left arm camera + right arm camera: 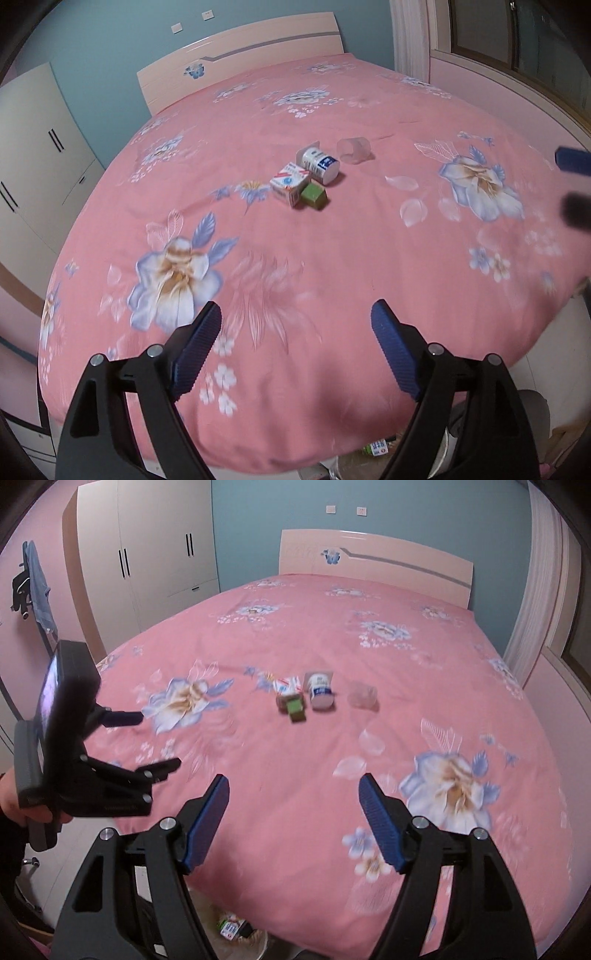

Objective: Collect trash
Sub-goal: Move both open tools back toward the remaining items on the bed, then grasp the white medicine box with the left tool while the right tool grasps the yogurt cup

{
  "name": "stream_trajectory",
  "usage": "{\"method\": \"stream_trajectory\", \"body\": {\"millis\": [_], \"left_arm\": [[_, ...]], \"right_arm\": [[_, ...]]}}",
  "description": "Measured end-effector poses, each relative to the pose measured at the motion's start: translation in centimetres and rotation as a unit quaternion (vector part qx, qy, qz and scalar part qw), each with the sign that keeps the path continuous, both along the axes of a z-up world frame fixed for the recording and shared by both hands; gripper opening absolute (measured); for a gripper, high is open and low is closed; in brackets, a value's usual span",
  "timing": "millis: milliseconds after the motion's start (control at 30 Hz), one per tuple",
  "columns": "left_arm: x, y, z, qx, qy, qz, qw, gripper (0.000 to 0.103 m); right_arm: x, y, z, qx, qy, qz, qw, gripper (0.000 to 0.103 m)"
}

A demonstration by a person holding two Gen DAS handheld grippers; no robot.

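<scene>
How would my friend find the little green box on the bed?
Look at the pink flowery bed, near its middle, where a small heap of trash lies. The green box sits at the front, touching a red-and-white carton. It is the only green thing and the smallest.

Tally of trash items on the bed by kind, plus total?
Small cartons or boxes: 2 (red-and-white carton, green box)
White cup-shaped container with blue label, on its side: 1
Clear plastic cup, on its side: 1
Total: 4
</scene>
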State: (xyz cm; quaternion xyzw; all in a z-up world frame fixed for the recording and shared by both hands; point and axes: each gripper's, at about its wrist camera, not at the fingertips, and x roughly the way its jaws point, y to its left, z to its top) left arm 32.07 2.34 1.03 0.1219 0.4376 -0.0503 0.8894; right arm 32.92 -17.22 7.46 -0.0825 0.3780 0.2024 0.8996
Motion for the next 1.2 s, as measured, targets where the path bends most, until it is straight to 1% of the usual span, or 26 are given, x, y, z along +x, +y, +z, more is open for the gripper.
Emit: {"method": "stream_trajectory", "body": {"millis": [133,233,300,433,567,633,733,767,867,1033,1200], "left_arm": [[2.8,0.1,-0.2,0.007,-0.002,-0.002,1.0,0.085],[5.2,0.4,-0.7,0.02,-0.004,-0.002,0.9998,0.085],[7.0,0.8,-1.3,0.027,-0.004,-0.002,0.9996,0.085],[10.0,1.3,-3.0,0.024,0.004,-0.01,0.9997,0.085],[12.6,1.7,-5.2,0.006,0.017,-0.041,0.999,0.085],[13.8,1.8,-6.4,0.006,0.021,-0.051,0.9985,0.085],[15.7,1.9,-8.0,0.007,0.017,-0.067,0.9975,0.085],[16.2,1.9,-8.2,0.004,0.014,-0.07,0.9975,0.085],[18.0,2.0,-9.2,-0.024,0.01,-0.08,0.9965,0.085],[20.8,1.9,-10.8,-0.021,0.003,-0.084,0.9962,0.085],[23.8,2.6,-11.8,-0.056,0.008,-0.083,0.995,0.085]], "right_arm": [[2.9,0.6,0.2,-0.002,-0.001,0.004,1.0,0.072],[5.4,1.2,0.0,-0.003,0.002,0.007,1.0,0.072],[7.3,1.6,-0.5,-0.003,0.006,0.007,1.0,0.072],[10.6,2.6,-1.9,-0.002,0.018,0.01,1.0,0.072],[14.2,4.2,-4.2,-0.016,0.025,0.022,0.999,0.072],[15.8,5.0,-5.5,-0.027,0.029,0.024,0.999,0.072],[18.4,5.8,-7.7,-0.03,0.042,0.022,0.998,0.072],[19.4,6.1,-8.5,-0.031,0.046,0.02,0.998,0.072],[22.1,6.6,-10.6,-0.035,0.06,0.016,0.997,0.072],[25.9,7.3,-13.7,-0.054,0.073,0.005,0.996,0.072],[29.2,8.1,-16.4,-0.052,0.098,-0.003,0.994,0.072]]}}
